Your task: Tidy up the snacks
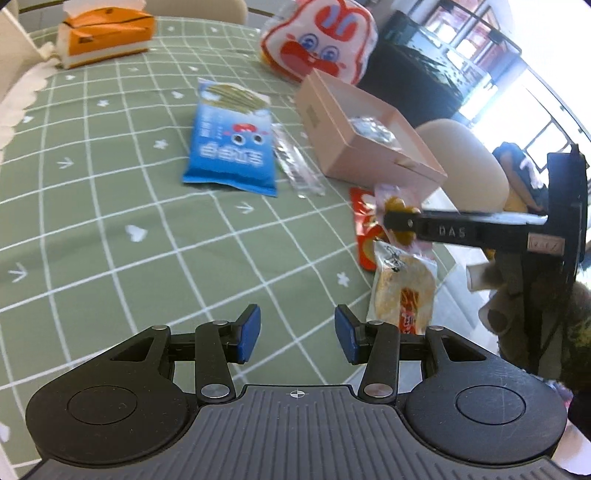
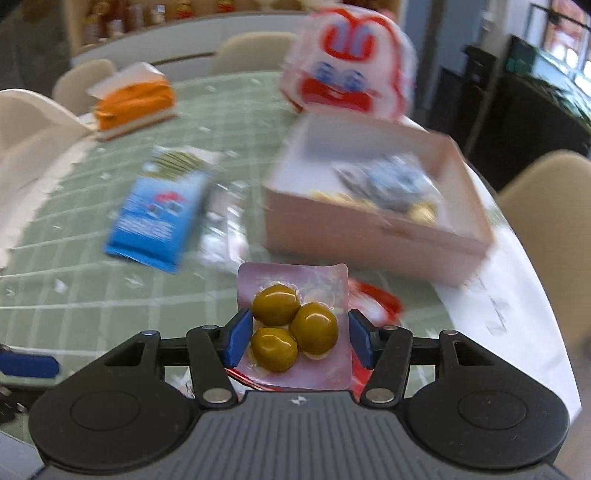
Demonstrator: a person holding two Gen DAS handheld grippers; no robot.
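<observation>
Holding the olive packet [image 2: 293,328] between the blue pads of my right gripper [image 2: 295,334], I judge it light and floppy: thin film sealed round three firm green olives. The pads press its two side edges, and the film there looks slippery, so I'd say a hold closer to the olives is safer than one on the flat seal. From the left wrist camera the packet [image 1: 393,218] hangs clear of the table, near the pink box [image 1: 332,147], which already has wrapped snacks in it. My left gripper [image 1: 297,334] stands open with nothing between its pads, low over the tablecloth [image 1: 110,221].

Other snacks lie loose: a blue pouch [image 1: 231,147] to the left of the box, a clear wrapper [image 1: 295,162] beside it, a red packet [image 1: 364,229] and a pale cake packet [image 1: 404,291] at the near right edge. A rabbit-face bag [image 1: 321,40] stands beyond the box, an orange tissue pack [image 1: 107,35] far left. The cloth is green with a white grid; pale chairs and bright windows surround the table.
</observation>
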